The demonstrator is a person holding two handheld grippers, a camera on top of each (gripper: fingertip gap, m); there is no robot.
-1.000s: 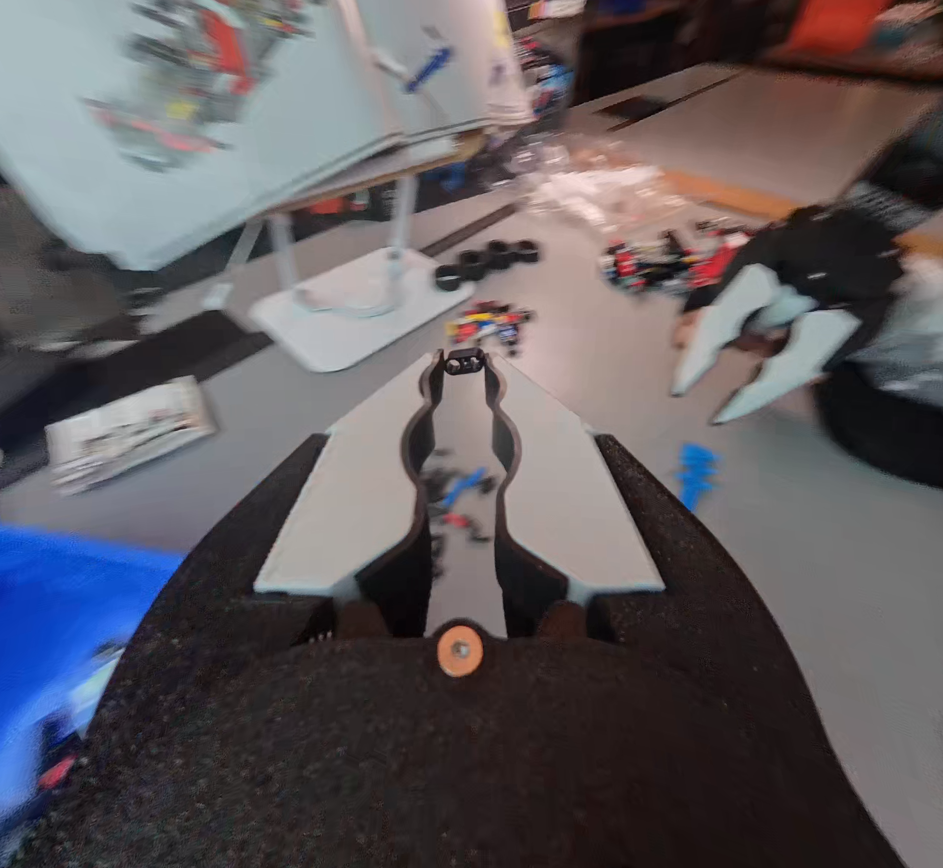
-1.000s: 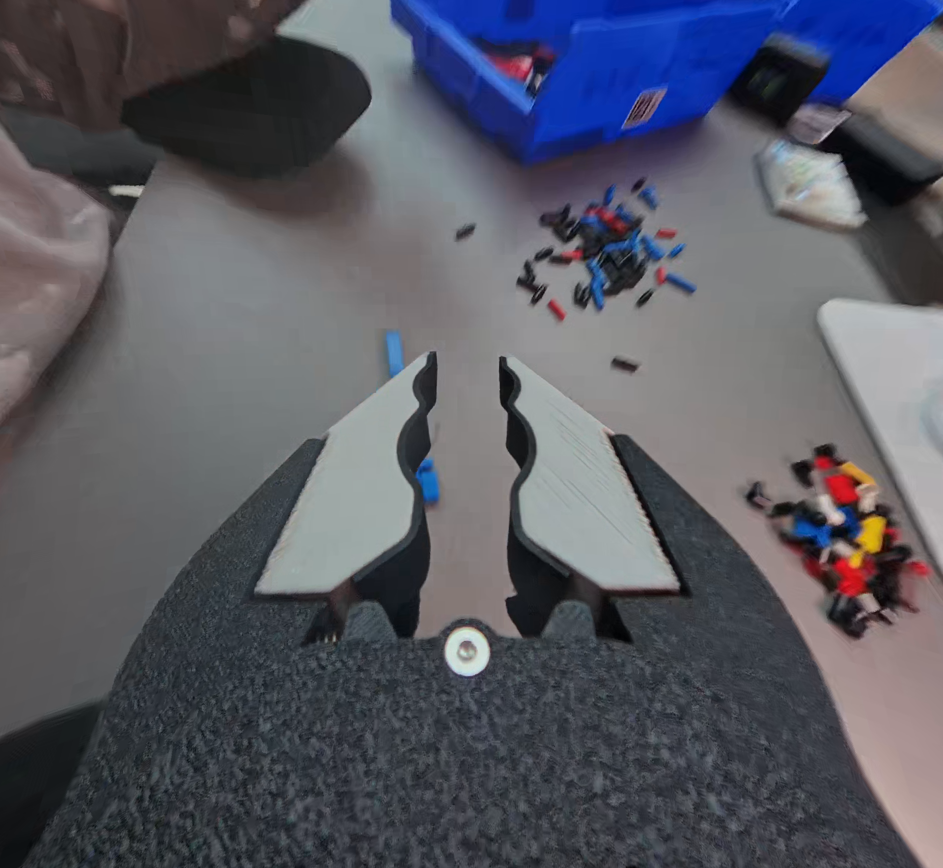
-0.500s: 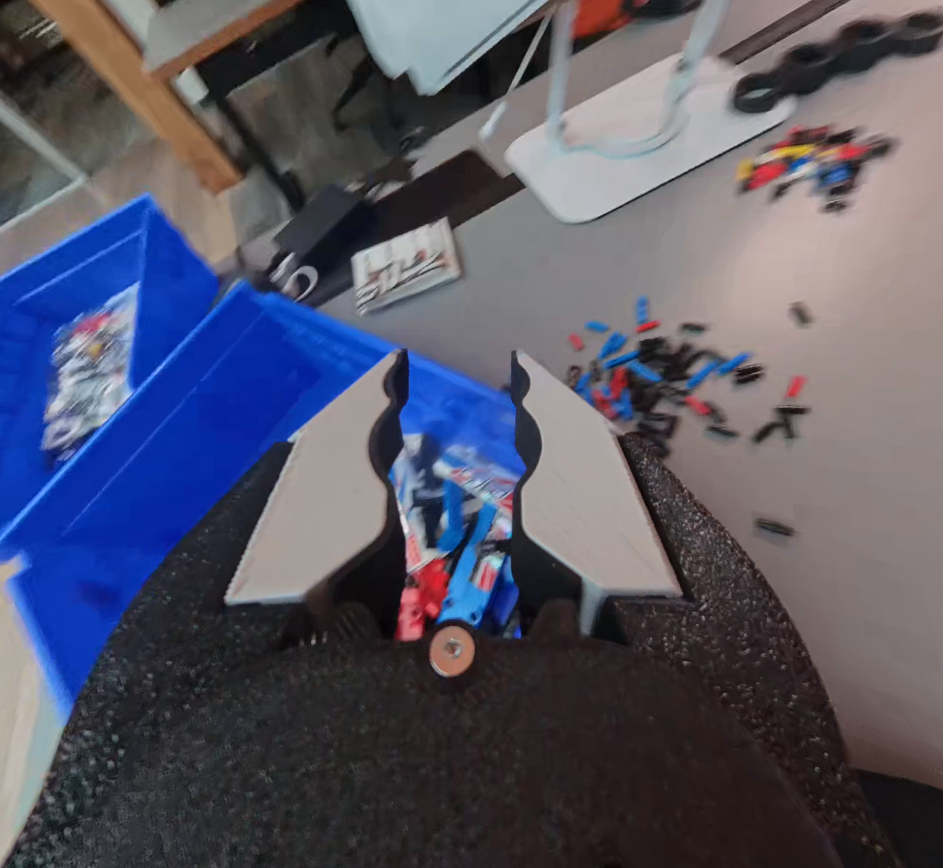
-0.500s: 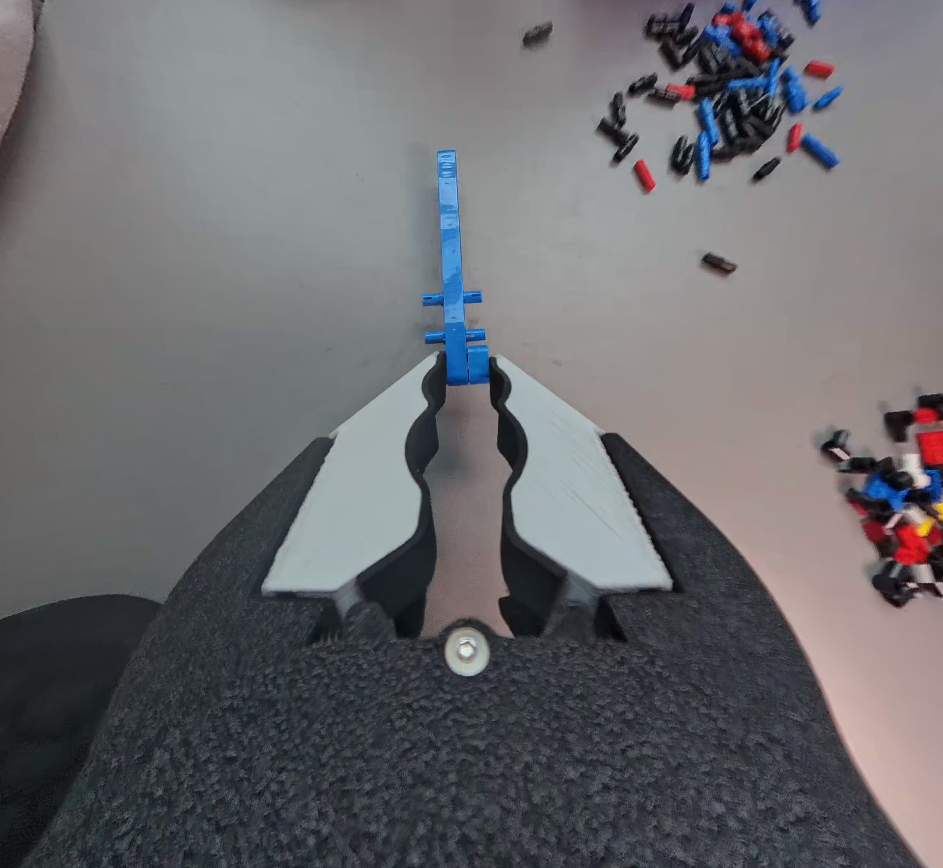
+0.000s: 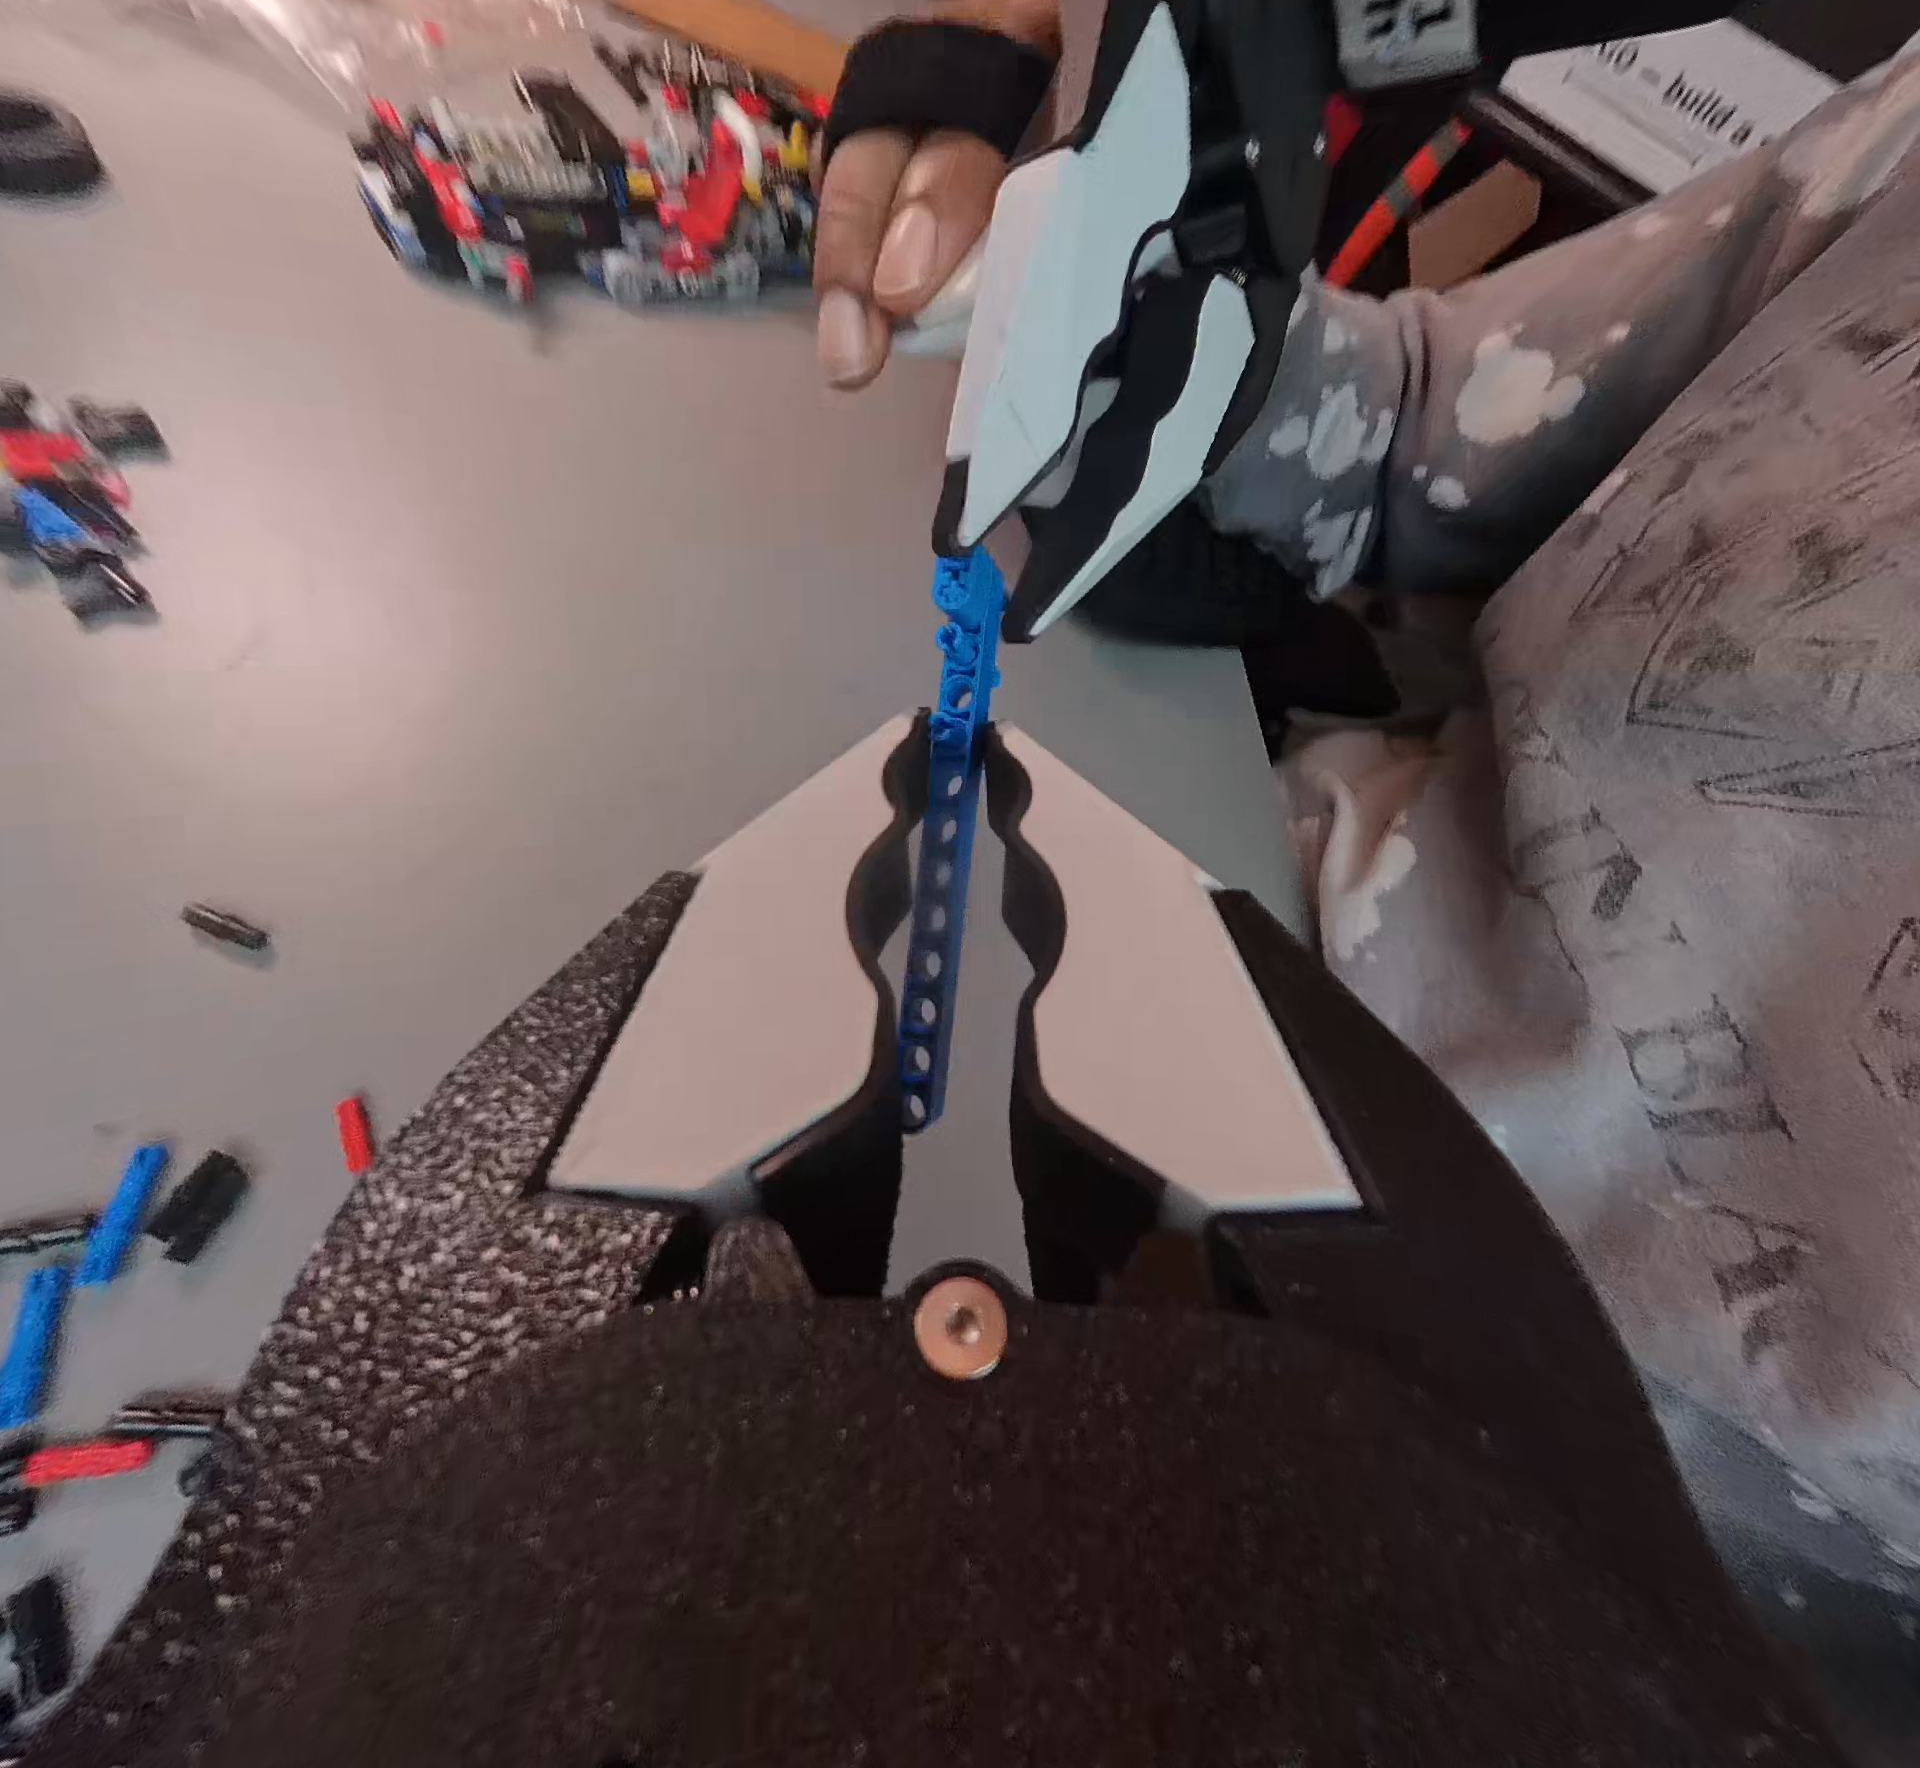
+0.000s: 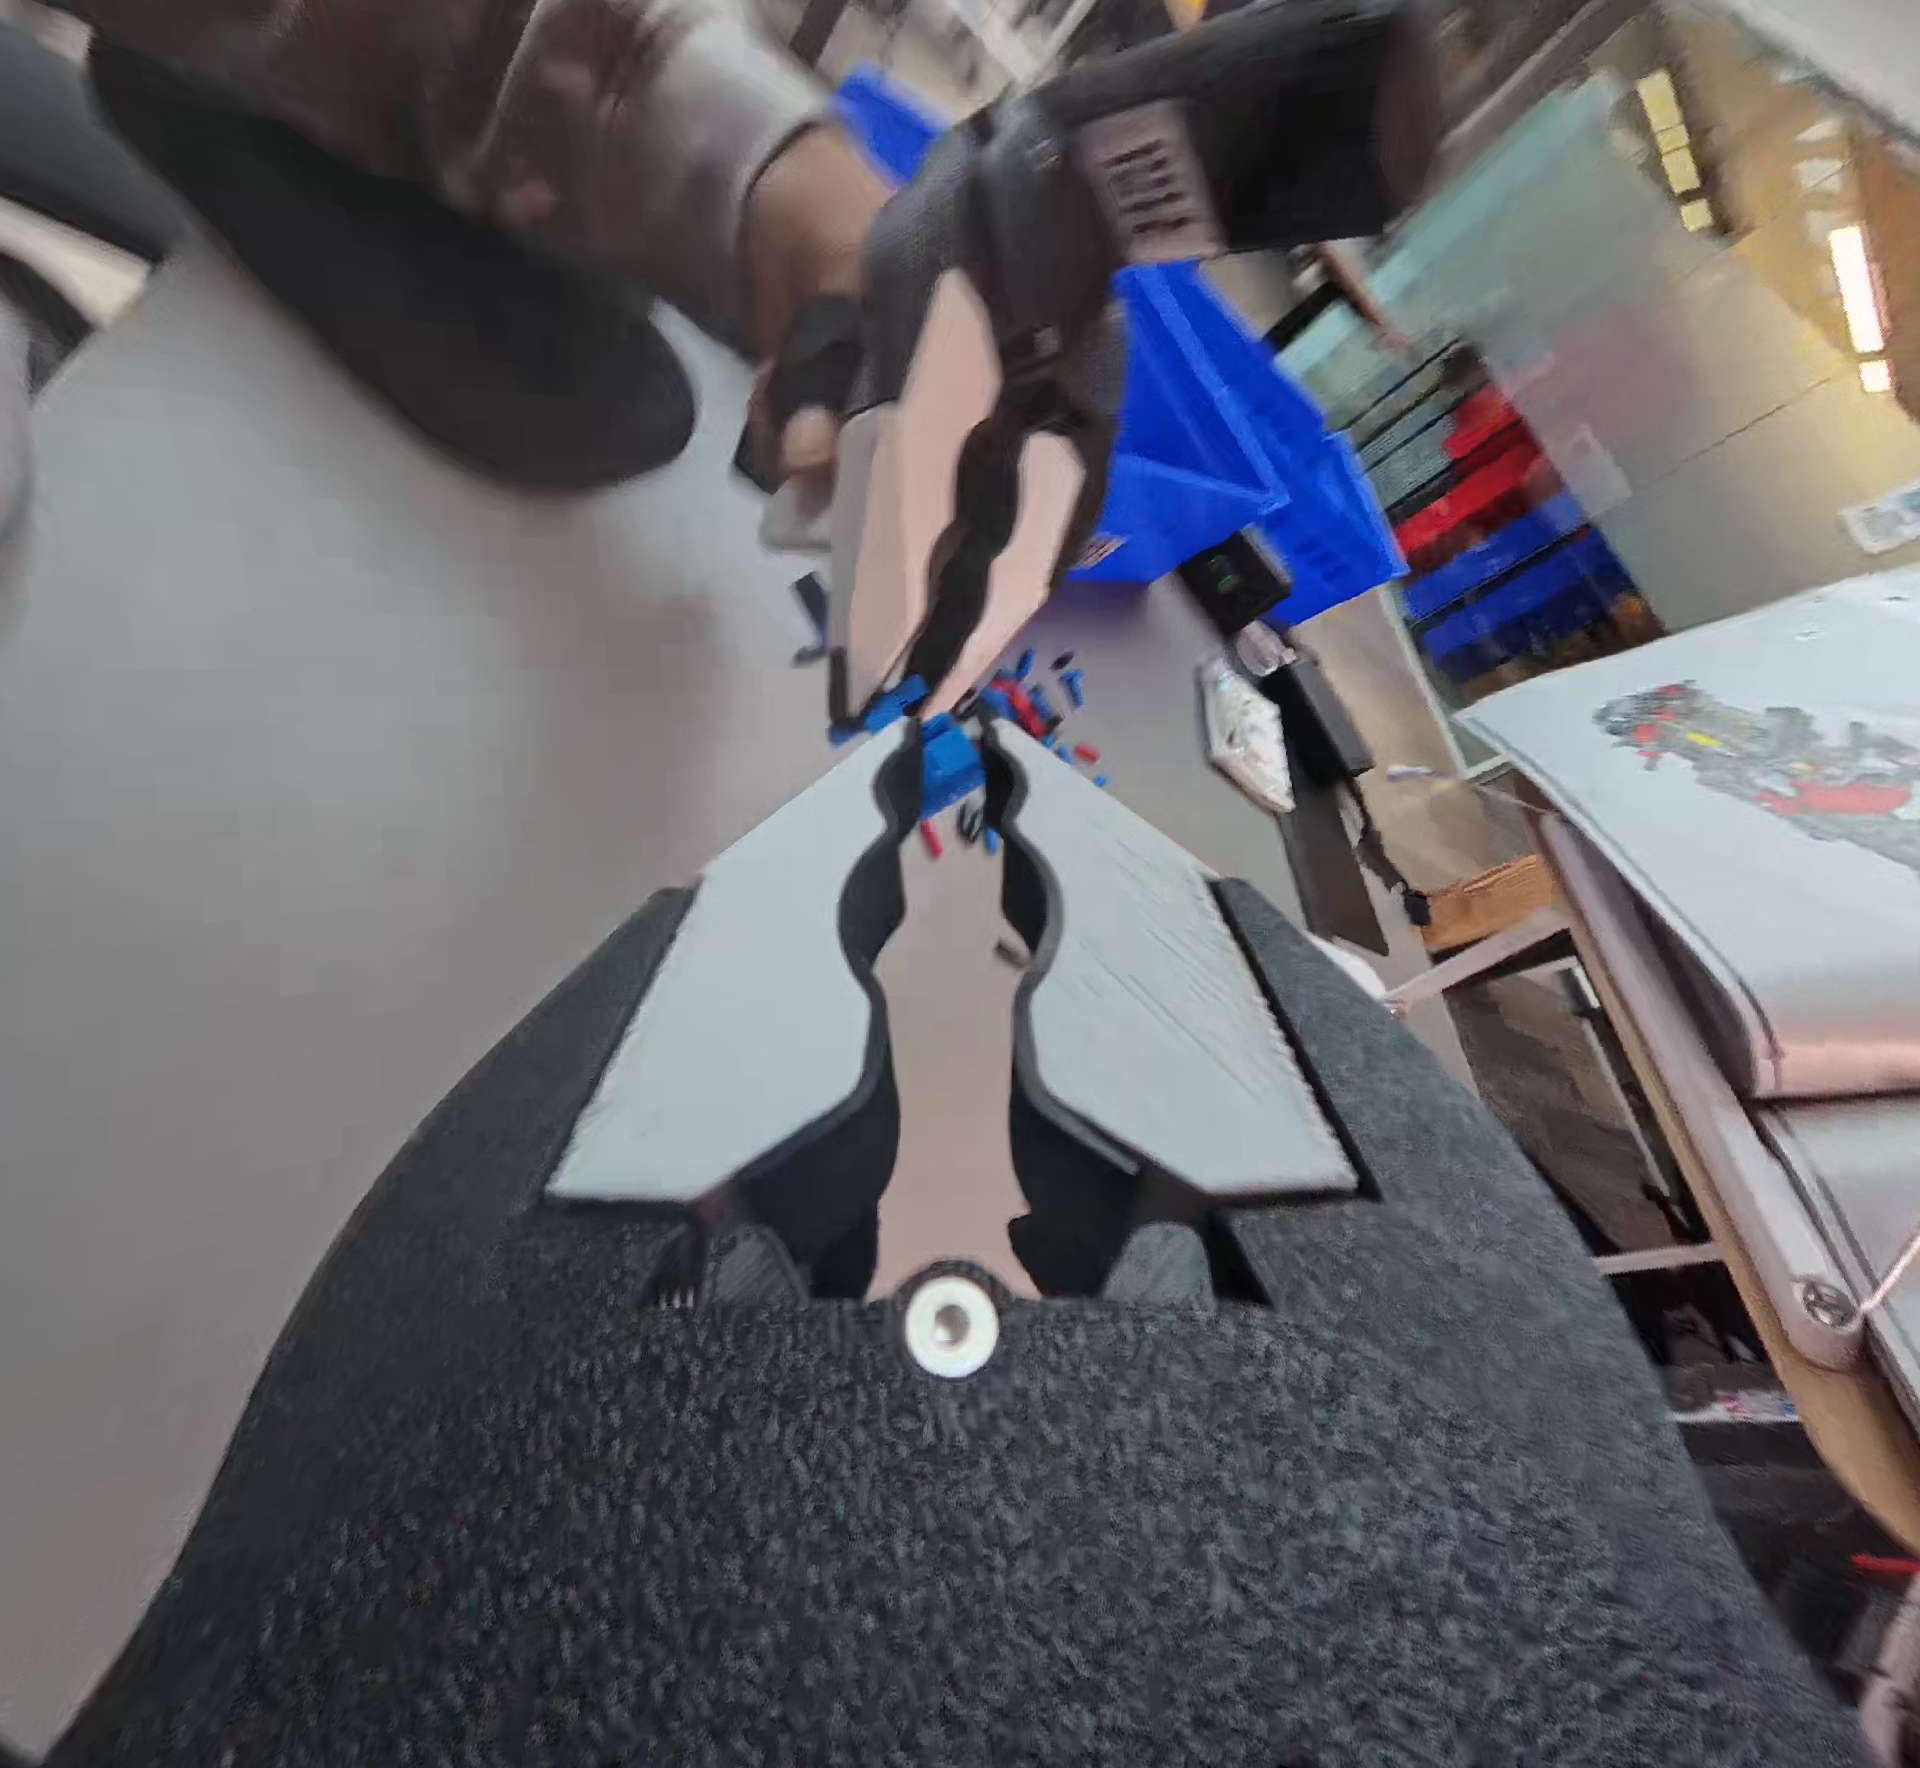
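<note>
Grey tabletop (image 5: 468, 679) filled the frame's left, strewn with small loose pieces (image 5: 114, 1209). At centre a long blue holed beam (image 5: 940, 897) was clamped between the left gripper (image 5: 954, 731) tips, its far end pinched by the right gripper (image 5: 987, 575) reaching down from the upper right. Blue bins (image 6: 1226, 471) sat blurred behind, upper right in the right wrist view.

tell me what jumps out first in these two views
A long blue beam with holes spans the two grippers above the grey table: the left gripper clamps its middle, the right gripper pinches its far end. Loose red, blue and black pieces lie scattered at the table's left.
</note>
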